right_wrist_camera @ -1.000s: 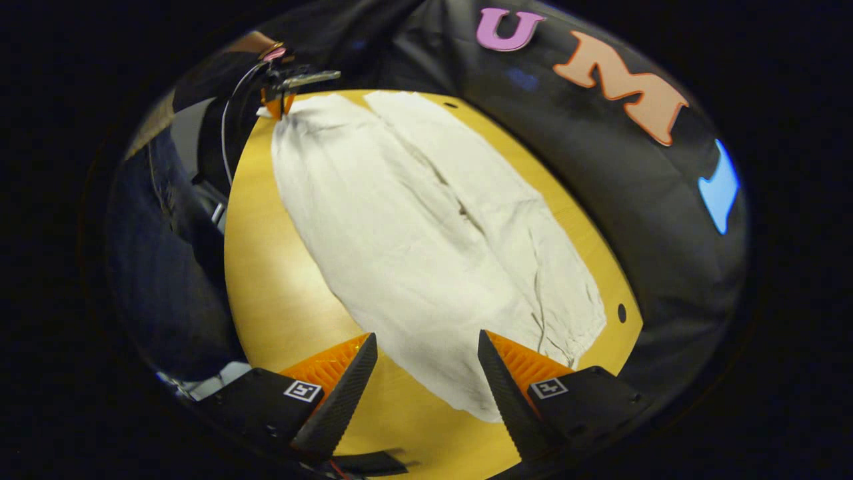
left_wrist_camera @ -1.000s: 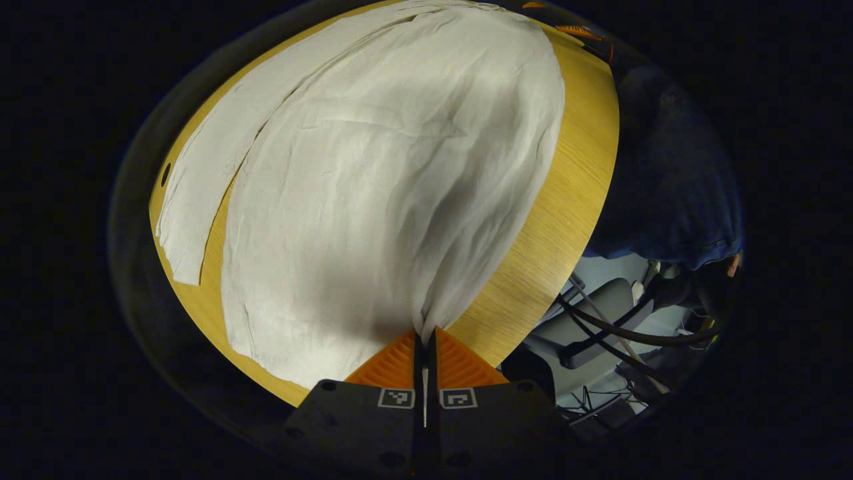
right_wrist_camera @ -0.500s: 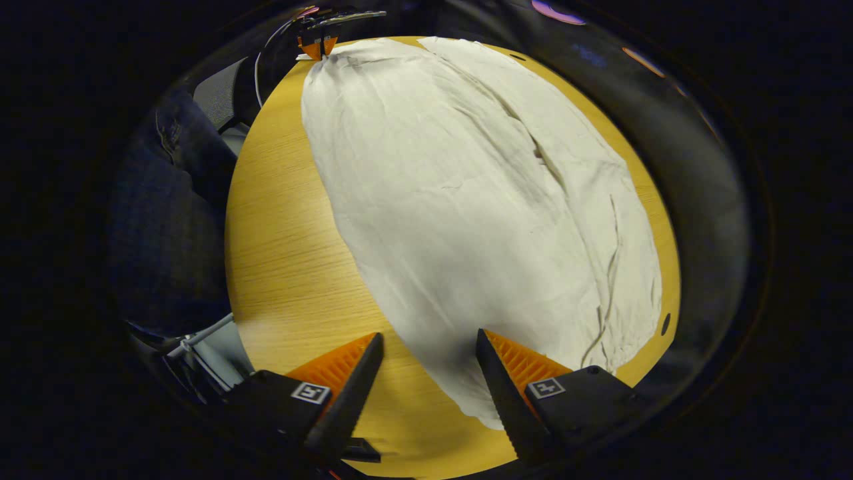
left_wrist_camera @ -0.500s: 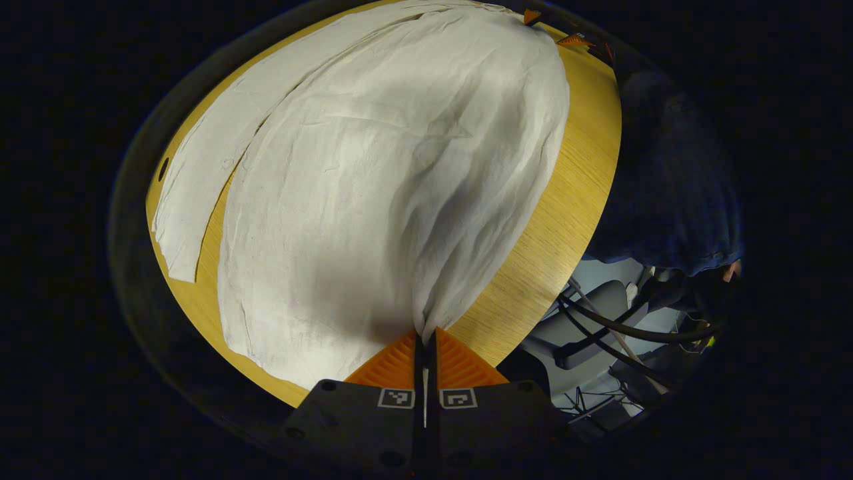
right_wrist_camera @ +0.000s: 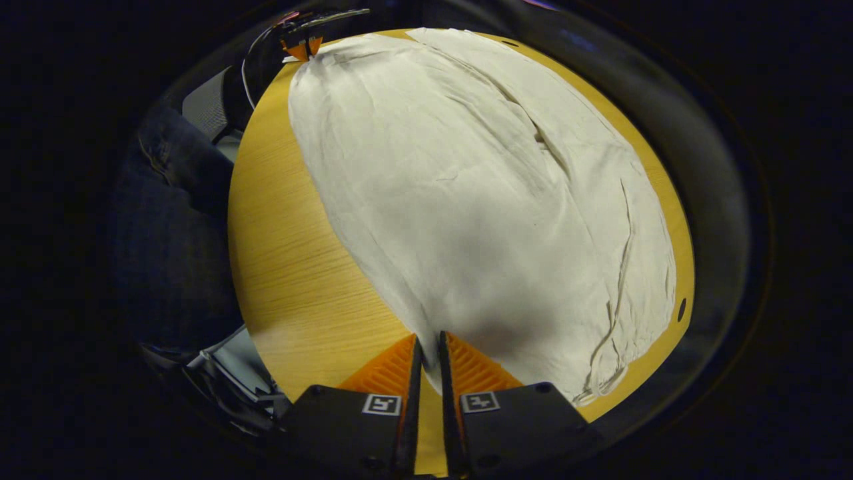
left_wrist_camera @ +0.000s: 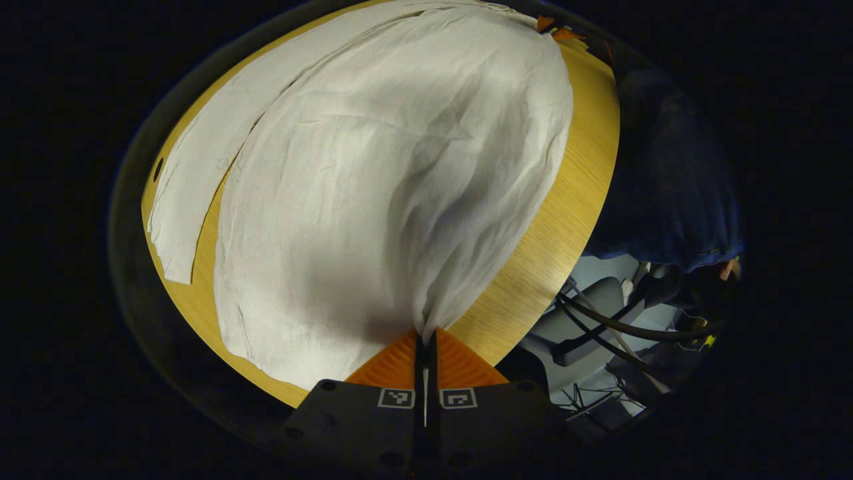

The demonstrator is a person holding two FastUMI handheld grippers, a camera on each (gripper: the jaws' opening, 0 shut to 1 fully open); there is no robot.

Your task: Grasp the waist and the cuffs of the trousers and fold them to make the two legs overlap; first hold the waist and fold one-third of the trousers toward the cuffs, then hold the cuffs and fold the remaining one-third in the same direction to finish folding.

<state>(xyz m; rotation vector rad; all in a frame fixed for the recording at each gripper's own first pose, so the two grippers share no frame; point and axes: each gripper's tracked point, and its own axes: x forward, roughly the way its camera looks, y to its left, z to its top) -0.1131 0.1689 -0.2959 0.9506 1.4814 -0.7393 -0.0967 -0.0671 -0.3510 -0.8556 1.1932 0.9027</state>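
White trousers [left_wrist_camera: 373, 173] lie spread lengthwise on a round wooden table [left_wrist_camera: 566, 220]. My left gripper [left_wrist_camera: 424, 333] is shut on the cuff end of the nearer leg, and the cloth puckers up into its fingers. The other leg [left_wrist_camera: 193, 173] lies flat to the left. In the right gripper view the trousers [right_wrist_camera: 480, 187] spread away from my right gripper [right_wrist_camera: 426, 343], which is shut on the waist edge near the table's rim. A drawstring [right_wrist_camera: 616, 320] hangs at the waist to its right. The left gripper [right_wrist_camera: 303, 47] shows far off at the cuff, the right gripper [left_wrist_camera: 553, 30] likewise at the waist.
A person in dark blue clothing [left_wrist_camera: 666, 173] stands at the table's side, also seen in the right gripper view [right_wrist_camera: 173, 220]. A grey chair and cables [left_wrist_camera: 600, 313] lie below the table edge. Bare wood [right_wrist_camera: 286, 253] runs along the person's side. A small hole [right_wrist_camera: 680, 310] marks the tabletop.
My right gripper dropped toward the waist edge and its fingers went from wide open to shut on the cloth. The left gripper kept its hold on the cuff.
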